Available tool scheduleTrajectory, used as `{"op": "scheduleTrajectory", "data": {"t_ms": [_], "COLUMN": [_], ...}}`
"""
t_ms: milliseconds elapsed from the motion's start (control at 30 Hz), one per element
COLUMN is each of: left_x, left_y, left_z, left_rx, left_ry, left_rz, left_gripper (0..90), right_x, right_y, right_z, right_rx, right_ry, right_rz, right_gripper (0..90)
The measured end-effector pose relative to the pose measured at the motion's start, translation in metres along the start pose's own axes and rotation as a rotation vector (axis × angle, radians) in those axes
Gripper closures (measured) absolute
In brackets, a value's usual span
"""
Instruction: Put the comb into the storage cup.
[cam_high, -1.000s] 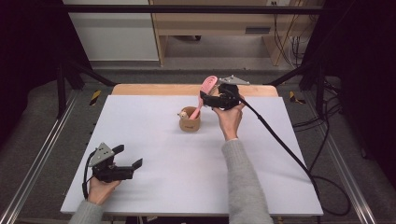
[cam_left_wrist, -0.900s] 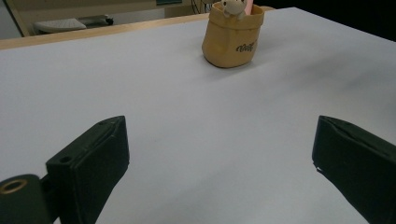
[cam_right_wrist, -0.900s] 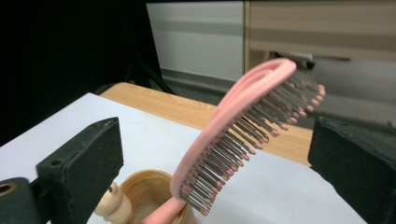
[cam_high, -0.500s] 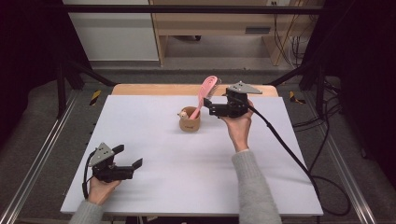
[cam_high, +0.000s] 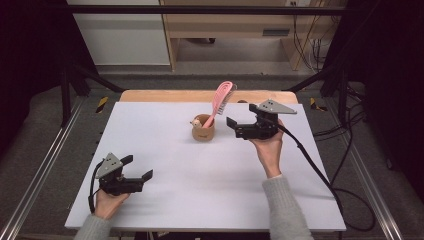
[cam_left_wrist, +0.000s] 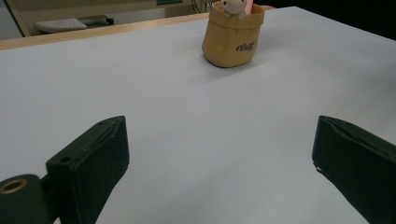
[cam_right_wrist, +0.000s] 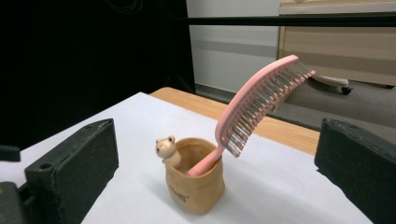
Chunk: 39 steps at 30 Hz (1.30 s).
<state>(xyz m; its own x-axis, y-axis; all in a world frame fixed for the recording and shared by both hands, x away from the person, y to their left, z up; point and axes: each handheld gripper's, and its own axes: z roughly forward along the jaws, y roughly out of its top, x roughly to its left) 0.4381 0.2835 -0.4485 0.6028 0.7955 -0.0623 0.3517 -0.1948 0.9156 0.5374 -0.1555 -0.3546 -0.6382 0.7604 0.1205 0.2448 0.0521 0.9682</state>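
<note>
A tan cup (cam_high: 204, 131) with a small bear figure on its rim stands at the back middle of the white table. A pink hairbrush (cam_high: 221, 97) stands in it, handle down, head leaning up and to the right. My right gripper (cam_high: 235, 128) is just right of the cup, pointing at it, apart from it. Its jaws have just been opening and are open with nothing between them. In the right gripper view the cup (cam_right_wrist: 196, 184) and brush (cam_right_wrist: 257, 100) stand ahead of the wide jaws. My left gripper (cam_high: 138, 167) rests open at the near left, far from the cup (cam_left_wrist: 232, 39).
The white tabletop (cam_high: 200, 190) has a wooden strip (cam_high: 150, 95) along its far edge. A black cable (cam_high: 320, 170) trails from the right gripper off the table's right side. Metal rails (cam_high: 40, 170) flank the table.
The right gripper was up at the brush's head and has drawn away to the right and slightly toward me. The brush stays leaning in the cup. The left gripper has not moved.
</note>
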Motion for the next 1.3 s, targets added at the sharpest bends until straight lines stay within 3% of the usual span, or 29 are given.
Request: {"op": "scheduleTrajectory", "data": {"t_ms": [933, 1300], "left_x": [-0.001, -0.002], "left_y": [-0.001, -0.001], "left_z": [0.001, 0.002], "left_rx": [0.001, 0.007], "left_ry": [-0.001, 0.0], "left_rz": [0.004, 0.01], "left_gripper": [3.9, 3.9], "right_x": [-0.007, -0.019], "right_y": [-0.059, -0.087], "right_z": [-0.053, -0.074], "right_rx": [0.007, 0.027], "right_ry": [0.077, 0.061], "right_rz": [-0.004, -0.004], "right_gripper": [0.3, 0.3]}}
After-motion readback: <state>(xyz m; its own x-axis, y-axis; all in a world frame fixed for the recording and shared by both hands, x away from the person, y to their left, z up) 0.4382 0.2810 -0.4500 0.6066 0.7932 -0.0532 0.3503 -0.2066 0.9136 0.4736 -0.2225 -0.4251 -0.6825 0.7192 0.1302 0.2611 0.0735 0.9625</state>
